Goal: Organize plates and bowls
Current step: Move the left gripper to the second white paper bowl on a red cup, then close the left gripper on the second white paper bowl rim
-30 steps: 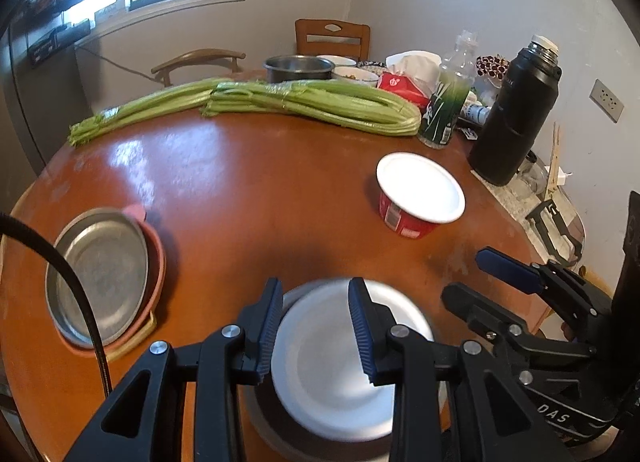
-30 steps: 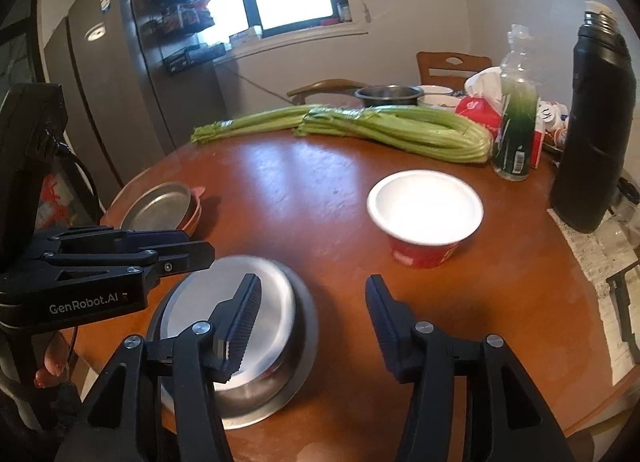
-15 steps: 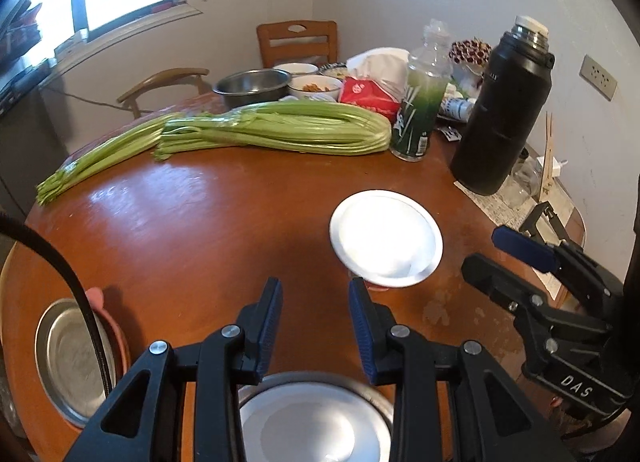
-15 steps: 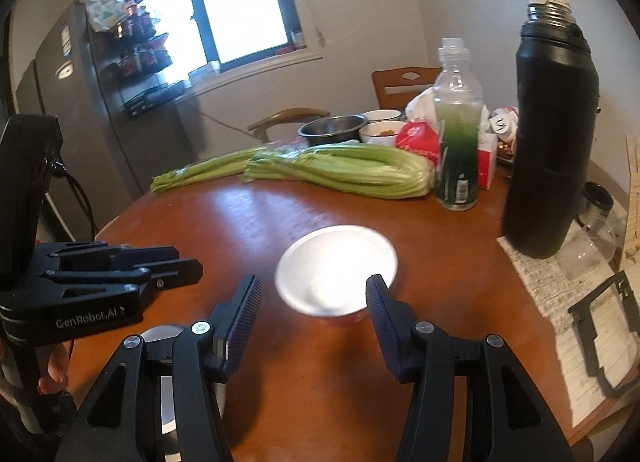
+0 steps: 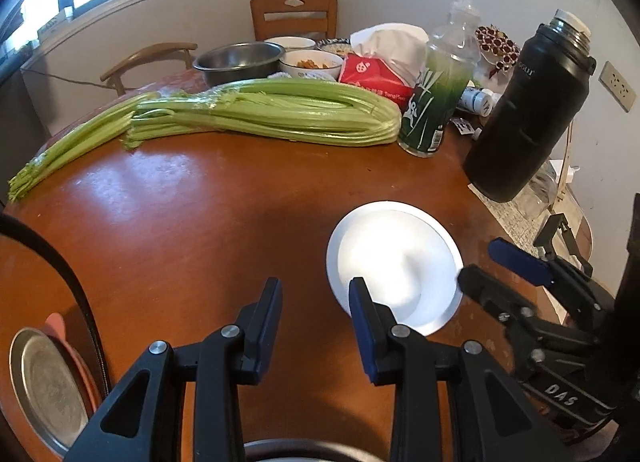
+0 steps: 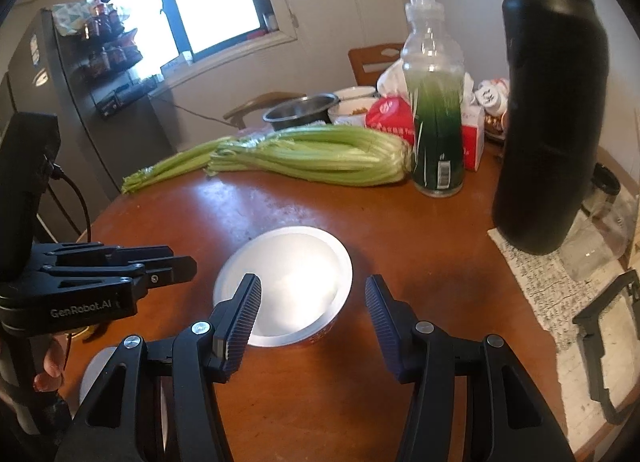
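Note:
A white bowl with a red outside (image 6: pixel 288 282) stands on the round brown table (image 6: pixel 320 205); it also shows in the left wrist view (image 5: pixel 394 262). My right gripper (image 6: pixel 312 302) is open and empty, its fingers just short of the bowl and wide enough to span most of it. My left gripper (image 5: pixel 314 304) is open and empty, to the left of the bowl and just above the table. A steel plate on a pink plate (image 5: pixel 48 382) lies at the table's left edge. The rim of the steel plate stack (image 5: pixel 296 450) shows under the left gripper.
Celery (image 5: pixel 264 113) lies across the far side of the table. A green bottle (image 6: pixel 436 109) and a tall black flask (image 6: pixel 552 101) stand at the right. A steel bowl (image 5: pixel 240 61), small bowls and a red tissue pack (image 5: pixel 378 77) sit at the back. Newspaper (image 6: pixel 560 286) covers the right edge.
Both grippers have moved forward, away from the steel plate stack and toward the white bowl. The bowl now lies right in front of the right gripper. Both stay open.

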Tool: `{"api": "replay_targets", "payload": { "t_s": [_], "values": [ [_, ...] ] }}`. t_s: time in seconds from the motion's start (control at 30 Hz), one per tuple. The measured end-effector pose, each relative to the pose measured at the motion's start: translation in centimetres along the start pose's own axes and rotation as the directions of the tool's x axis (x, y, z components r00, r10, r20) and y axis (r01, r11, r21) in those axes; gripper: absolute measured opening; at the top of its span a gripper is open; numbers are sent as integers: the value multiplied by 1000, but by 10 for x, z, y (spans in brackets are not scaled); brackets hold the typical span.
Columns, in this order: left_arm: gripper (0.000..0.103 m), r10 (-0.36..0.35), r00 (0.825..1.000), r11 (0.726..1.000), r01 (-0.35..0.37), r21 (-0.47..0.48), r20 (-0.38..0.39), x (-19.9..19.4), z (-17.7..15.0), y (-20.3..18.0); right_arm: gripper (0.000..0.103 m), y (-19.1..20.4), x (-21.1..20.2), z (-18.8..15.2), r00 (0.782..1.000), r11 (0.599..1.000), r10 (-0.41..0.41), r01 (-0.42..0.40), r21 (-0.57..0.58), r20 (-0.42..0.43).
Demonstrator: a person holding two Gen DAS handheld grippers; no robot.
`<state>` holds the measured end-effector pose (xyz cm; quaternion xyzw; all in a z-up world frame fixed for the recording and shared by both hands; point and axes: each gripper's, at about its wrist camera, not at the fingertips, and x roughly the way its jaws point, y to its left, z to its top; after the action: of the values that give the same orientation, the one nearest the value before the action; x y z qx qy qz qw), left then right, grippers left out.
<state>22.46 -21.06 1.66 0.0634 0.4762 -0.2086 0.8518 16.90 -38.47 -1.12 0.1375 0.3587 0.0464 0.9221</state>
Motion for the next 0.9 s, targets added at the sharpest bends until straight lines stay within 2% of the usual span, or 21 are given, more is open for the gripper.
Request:
{"api": "replay_targets", "payload": {
  "t_s": [0.33,0.43,0.57,0.77,0.9],
  "values": [
    [35,-39,998,999,40,7,-57,29,7,-4,56,-5,30,2,999,1000,-5,4,-12,-47],
    [35,-42,997,999,43,4,-68,34,8,-4,48,-1,37,0,998,999,-2,0,-32,-63],
    [35,-27,996,1000,27,0,-81,39,9,-1,47,6,41,0,998,998,-1,-4,-67,-69],
    [35,-24,993,999,21,-32,-112,41,4,10,45,21,47,-2,995,994,27,-36,-101,-93],
    [35,-22,991,999,15,-51,-133,41,-3,20,45,32,52,-5,990,991,77,-89,-99,-114]
  ]
}}
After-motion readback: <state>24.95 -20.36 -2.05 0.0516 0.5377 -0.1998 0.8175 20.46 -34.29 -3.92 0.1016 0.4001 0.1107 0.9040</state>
